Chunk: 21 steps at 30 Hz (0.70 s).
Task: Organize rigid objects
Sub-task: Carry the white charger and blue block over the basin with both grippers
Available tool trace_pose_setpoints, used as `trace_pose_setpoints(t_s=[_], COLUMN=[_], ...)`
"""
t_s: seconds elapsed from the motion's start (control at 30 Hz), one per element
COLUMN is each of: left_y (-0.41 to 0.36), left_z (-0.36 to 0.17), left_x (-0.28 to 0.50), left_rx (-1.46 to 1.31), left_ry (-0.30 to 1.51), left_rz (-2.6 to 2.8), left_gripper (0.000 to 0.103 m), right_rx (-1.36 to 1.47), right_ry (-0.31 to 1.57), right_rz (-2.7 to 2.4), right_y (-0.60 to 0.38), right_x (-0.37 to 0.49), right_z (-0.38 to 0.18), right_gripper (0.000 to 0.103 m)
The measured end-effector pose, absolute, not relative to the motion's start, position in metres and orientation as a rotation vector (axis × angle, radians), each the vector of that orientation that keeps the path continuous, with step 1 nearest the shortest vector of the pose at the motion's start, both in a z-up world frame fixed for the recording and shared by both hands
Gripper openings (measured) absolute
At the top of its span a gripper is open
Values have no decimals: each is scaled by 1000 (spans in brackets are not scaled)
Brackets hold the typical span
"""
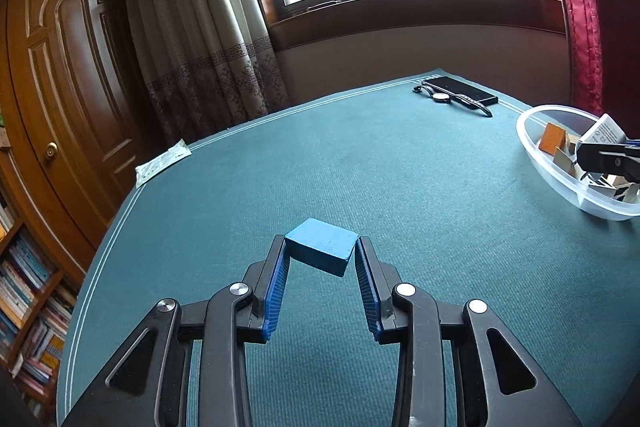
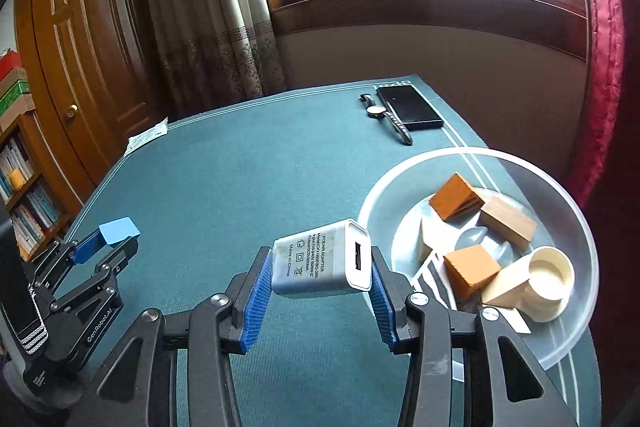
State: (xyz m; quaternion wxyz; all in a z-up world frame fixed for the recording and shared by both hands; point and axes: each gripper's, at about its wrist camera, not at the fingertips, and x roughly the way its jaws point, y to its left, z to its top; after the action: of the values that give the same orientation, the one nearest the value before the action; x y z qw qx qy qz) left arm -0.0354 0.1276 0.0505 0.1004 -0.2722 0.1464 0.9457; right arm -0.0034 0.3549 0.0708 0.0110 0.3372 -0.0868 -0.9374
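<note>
Both your grippers carry loads above the green table: your right gripper clamps the white power adapter just short of the clear bowl, your left gripper pinches the blue block by its corners, so it may twist free.

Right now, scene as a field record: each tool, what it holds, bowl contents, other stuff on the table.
left tool: shut on blue block, above the table
right tool: shut on power adapter, beside the bowl
bowl: wooden blocks, cream cup
far corner: watch, black case
left edge: paper packet
</note>
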Motion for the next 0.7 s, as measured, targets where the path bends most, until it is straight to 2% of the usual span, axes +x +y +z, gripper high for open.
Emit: trace_pose_setpoints(t_s=[0.43,0.63,0.7], left_y=[161,178,183], left_z=[57,64,66], left_x=[-32,-31,-31], left_rx=[-881,-885,-893], left_ry=[335,302,280], left_rz=[2650,2582,2553], left_gripper=[35,35,35], right_rx=[1028,994,986], right_ry=[-524,-672,-677], right_rz=[-3099,-3083,-3096], right_y=[445,466,468], right_x=[7,1,3], right_z=[73,67,66], right_gripper=[48,51,56])
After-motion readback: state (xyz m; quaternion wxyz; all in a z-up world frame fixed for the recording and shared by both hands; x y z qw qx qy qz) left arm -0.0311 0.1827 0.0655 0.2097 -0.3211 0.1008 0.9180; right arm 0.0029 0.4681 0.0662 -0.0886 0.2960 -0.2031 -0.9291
